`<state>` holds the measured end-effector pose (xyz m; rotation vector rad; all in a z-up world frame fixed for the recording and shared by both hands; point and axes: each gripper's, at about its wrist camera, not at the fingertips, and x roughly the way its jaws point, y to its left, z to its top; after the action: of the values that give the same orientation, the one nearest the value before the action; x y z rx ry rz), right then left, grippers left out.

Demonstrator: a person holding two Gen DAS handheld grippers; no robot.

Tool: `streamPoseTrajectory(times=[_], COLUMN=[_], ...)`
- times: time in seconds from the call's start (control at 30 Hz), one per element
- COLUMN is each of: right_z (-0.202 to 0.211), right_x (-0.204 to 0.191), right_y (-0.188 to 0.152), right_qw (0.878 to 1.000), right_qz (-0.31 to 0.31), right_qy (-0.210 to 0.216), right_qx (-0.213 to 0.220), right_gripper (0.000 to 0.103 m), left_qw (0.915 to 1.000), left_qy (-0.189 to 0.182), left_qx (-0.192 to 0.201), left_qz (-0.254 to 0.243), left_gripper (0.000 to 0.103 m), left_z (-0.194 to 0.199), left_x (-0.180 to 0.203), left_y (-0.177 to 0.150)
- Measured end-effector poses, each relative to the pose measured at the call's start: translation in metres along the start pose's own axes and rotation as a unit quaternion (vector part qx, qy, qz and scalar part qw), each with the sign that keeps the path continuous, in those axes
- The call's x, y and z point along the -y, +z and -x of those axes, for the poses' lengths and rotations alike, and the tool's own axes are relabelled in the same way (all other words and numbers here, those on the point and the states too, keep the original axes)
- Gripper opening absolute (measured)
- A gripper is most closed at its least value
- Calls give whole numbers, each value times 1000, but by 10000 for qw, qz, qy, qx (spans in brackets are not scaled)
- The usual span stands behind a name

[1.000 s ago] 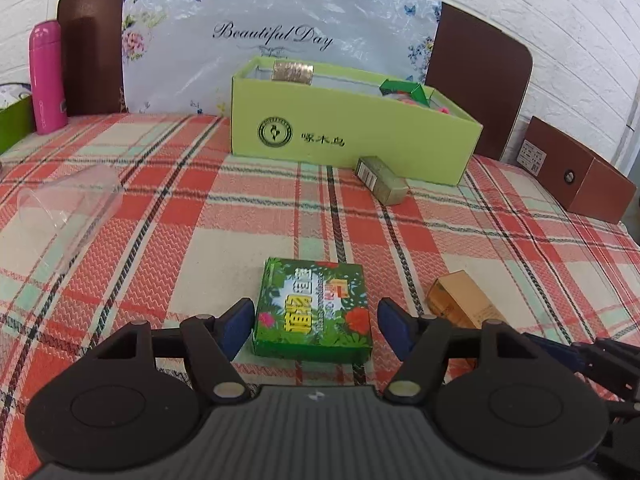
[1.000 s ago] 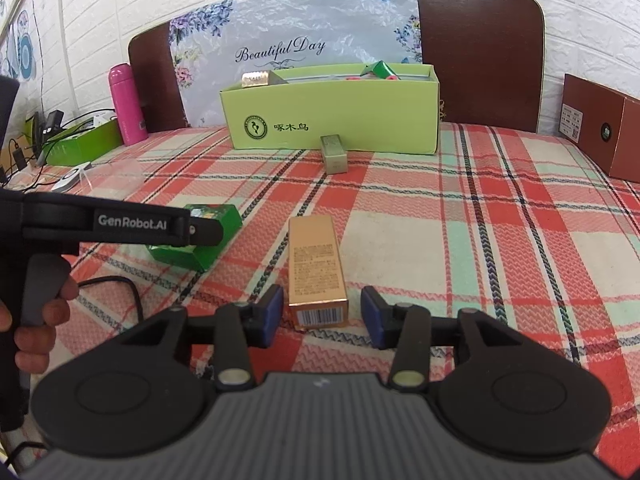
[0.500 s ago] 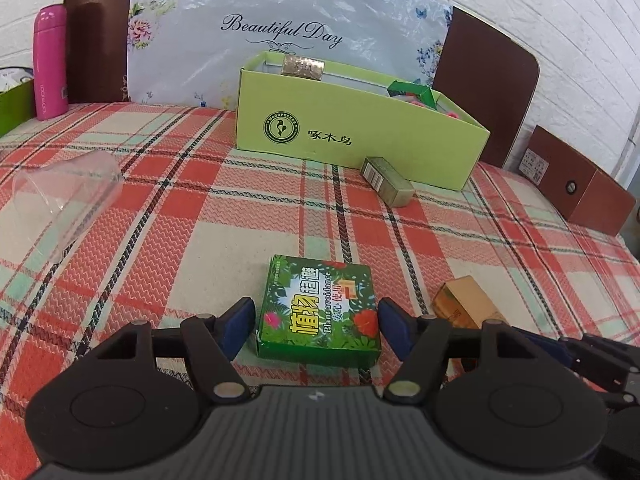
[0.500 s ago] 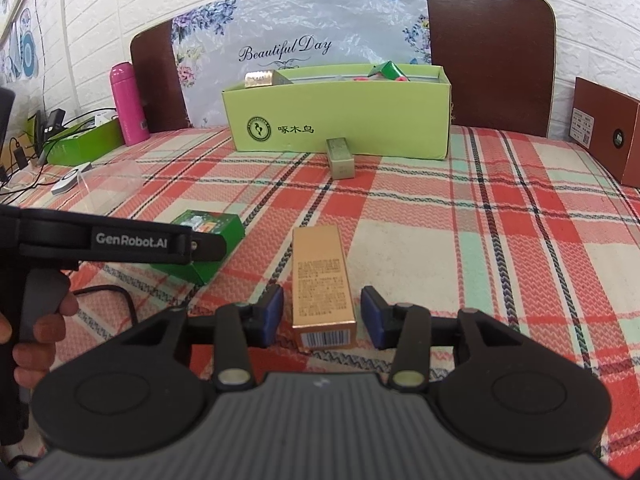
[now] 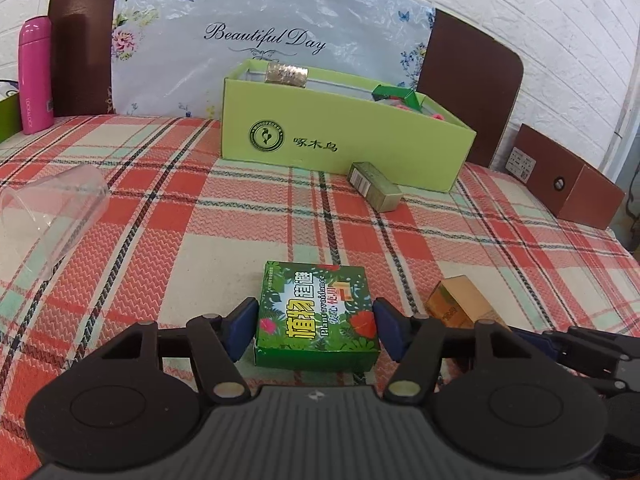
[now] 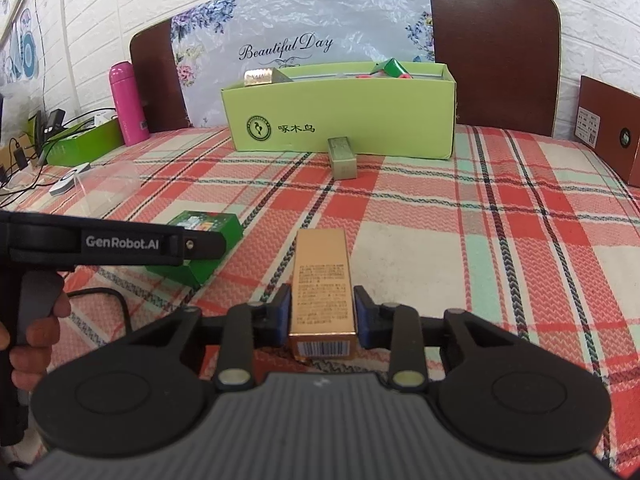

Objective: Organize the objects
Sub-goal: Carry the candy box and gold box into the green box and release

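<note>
Since the earlier frames both tools have closed in: our right tool point(image 6: 321, 317) now clamps the gold box point(image 6: 323, 293), a slim carton with fine print and a barcode end, lying on the counter point(image 6: 460, 248). Our left tool point(image 5: 316, 330) grips the flat green box point(image 5: 318, 315), printed with leaves and flowers, beside it.

Green carton point(image 5: 344, 136) contents mostly hidden.

left gripper point(image 5: 316, 326) closed onto green box point(image 5: 318, 318) | right gripper point(image 6: 322, 316) closed onto gold box point(image 6: 323, 296)
</note>
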<state>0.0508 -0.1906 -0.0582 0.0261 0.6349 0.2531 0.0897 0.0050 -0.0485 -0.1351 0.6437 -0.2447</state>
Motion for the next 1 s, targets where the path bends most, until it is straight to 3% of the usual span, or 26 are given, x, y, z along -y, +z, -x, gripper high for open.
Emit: streamPoseTrajectory(times=[0.2, 0.53, 0.73, 1.0], right_z=[7, 4, -32, -102], right_x=[4, 12, 18, 18], right_y=[14, 83, 134, 182], right_qw=[9995, 9925, 9864, 9837], right_qz=[-49, 237, 455, 695], right_qy=[69, -46, -226, -445], right_qx=[294, 1200, 1563, 1596], right_gripper=[30, 30, 30, 30], left_qw=[9990, 9938, 9903, 9896], left_qy=[-225, -363, -366, -349], left_qx=[345, 1000, 1331, 1397], left_qz=[-149, -335, -189, 22], left_gripper=[65, 65, 65, 65], left_z=[14, 17, -4, -59], left_x=[5, 18, 19, 10], left_y=[26, 94, 146, 197])
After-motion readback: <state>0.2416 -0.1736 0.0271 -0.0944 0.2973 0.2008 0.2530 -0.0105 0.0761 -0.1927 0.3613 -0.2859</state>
